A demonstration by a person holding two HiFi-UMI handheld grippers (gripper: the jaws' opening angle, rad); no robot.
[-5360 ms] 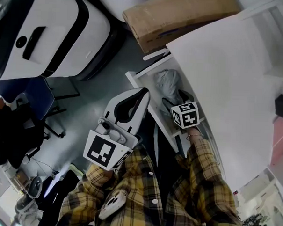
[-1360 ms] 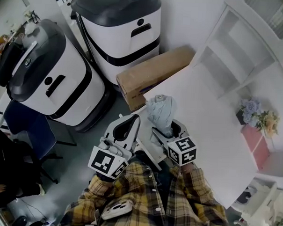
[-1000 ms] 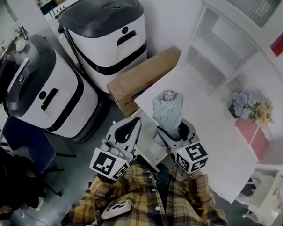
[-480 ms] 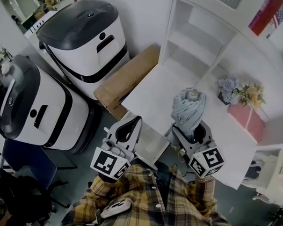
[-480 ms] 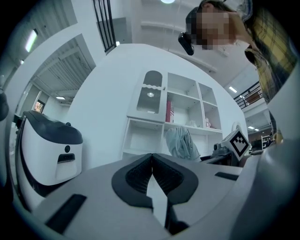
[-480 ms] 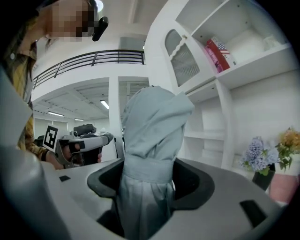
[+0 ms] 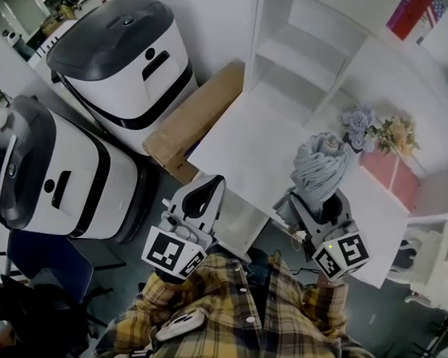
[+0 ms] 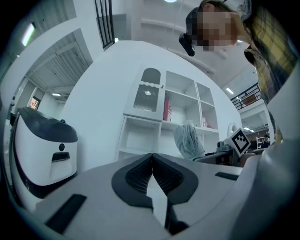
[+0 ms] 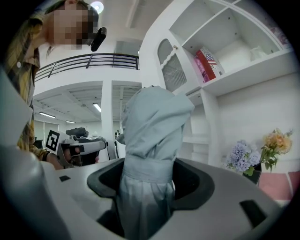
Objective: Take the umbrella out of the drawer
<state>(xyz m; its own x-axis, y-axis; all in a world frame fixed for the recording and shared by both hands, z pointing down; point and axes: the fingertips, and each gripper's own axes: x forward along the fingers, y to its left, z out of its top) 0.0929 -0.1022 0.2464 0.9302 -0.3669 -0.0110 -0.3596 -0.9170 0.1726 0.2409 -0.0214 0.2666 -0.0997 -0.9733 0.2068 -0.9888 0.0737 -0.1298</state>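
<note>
umbrella [image 9: 152, 136] lower end: hidden inside right claw [image 9: 149, 187] | leftmost machine [image 7: 54, 174]: cut by head-view edge

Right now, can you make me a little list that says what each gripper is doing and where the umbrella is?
umbrella: grey, folded up, lifted up by the white desk
right gripper: jaws shut on the umbrella
left gripper: jaws together, holding nothing
drawer: open under the desk edge, umbrella out of it
nearby: flowers on the desk, cardboard box beside the desk
</note>
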